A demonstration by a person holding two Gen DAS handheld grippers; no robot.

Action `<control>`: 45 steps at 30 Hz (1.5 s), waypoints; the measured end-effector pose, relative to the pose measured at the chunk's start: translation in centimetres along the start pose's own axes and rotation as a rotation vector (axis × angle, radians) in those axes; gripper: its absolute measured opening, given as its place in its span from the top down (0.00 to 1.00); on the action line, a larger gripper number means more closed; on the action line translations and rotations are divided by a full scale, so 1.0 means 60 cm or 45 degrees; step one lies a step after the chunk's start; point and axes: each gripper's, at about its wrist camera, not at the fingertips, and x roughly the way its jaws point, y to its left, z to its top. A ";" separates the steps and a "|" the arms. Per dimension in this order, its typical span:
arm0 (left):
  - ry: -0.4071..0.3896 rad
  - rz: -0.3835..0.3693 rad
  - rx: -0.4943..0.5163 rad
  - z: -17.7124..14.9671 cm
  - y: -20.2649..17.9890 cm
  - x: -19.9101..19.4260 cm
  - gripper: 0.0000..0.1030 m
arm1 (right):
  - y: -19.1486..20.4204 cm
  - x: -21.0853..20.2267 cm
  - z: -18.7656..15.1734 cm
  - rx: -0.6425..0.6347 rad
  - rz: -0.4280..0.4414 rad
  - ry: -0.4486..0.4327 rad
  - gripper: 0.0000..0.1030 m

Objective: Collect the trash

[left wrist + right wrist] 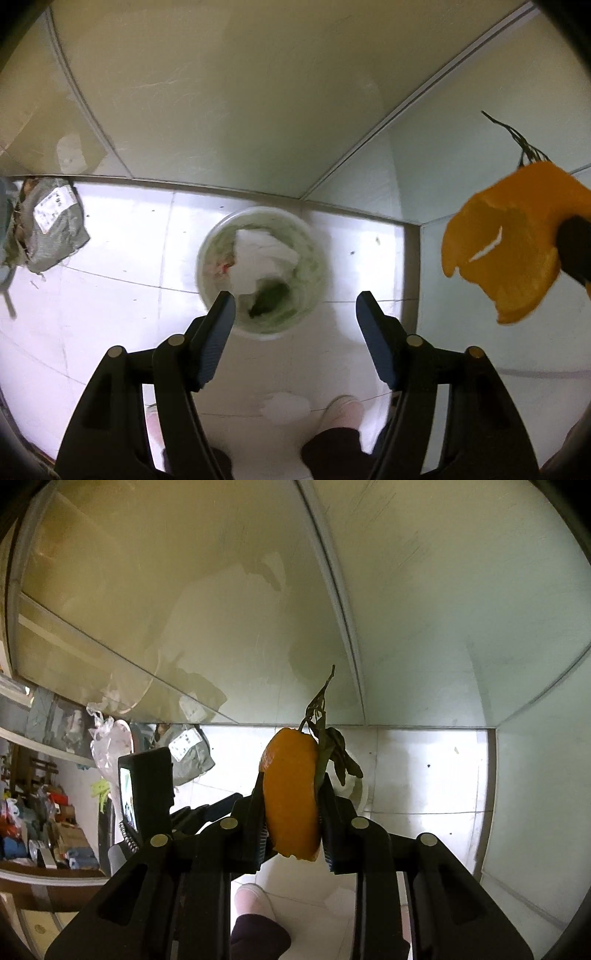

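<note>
A round white trash bin point(261, 271) with a green liner stands on the floor in a corner, with white paper inside. My left gripper point(295, 314) is open and empty, hovering above the bin's near rim. My right gripper point(291, 805) is shut on an orange peel point(291, 794) with a dried stem and leaves point(332, 746). In the left wrist view the peel point(513, 243) hangs at the right, up and to the right of the bin. In the right wrist view the bin point(360, 792) is mostly hidden behind the peel and fingers.
A crumpled grey parcel bag point(55, 225) lies on the white tiled floor at the left, also in the right wrist view point(188, 753). Pale walls meet behind the bin. My shoes point(341, 410) stand near the bin. Cluttered shelves point(40, 812) are far left.
</note>
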 end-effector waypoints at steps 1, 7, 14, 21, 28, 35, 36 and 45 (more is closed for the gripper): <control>-0.004 0.030 0.009 -0.004 0.005 -0.005 0.35 | 0.003 0.006 0.000 -0.006 0.007 0.007 0.76; -0.027 0.102 0.004 -0.016 0.032 -0.044 0.35 | 0.024 0.029 0.003 -0.062 0.003 0.059 0.58; -0.083 0.141 0.018 -0.009 0.022 -0.135 0.35 | 0.038 -0.014 0.008 -0.062 -0.012 0.043 0.50; -0.196 0.161 0.073 0.011 -0.059 -0.305 0.35 | 0.052 -0.155 0.027 -0.079 -0.060 -0.027 0.50; -0.419 0.155 0.108 0.023 -0.173 -0.554 0.35 | 0.101 -0.401 0.051 -0.178 -0.075 -0.229 0.50; -0.726 0.162 0.117 -0.010 -0.290 -0.822 0.35 | 0.152 -0.640 0.049 -0.306 -0.021 -0.479 0.50; -0.770 0.152 0.116 -0.018 -0.300 -0.852 0.35 | 0.160 -0.673 0.046 -0.327 -0.010 -0.519 0.50; -1.103 0.126 0.240 -0.100 -0.360 -1.088 0.32 | 0.246 -0.870 -0.012 -0.368 0.063 -0.863 0.50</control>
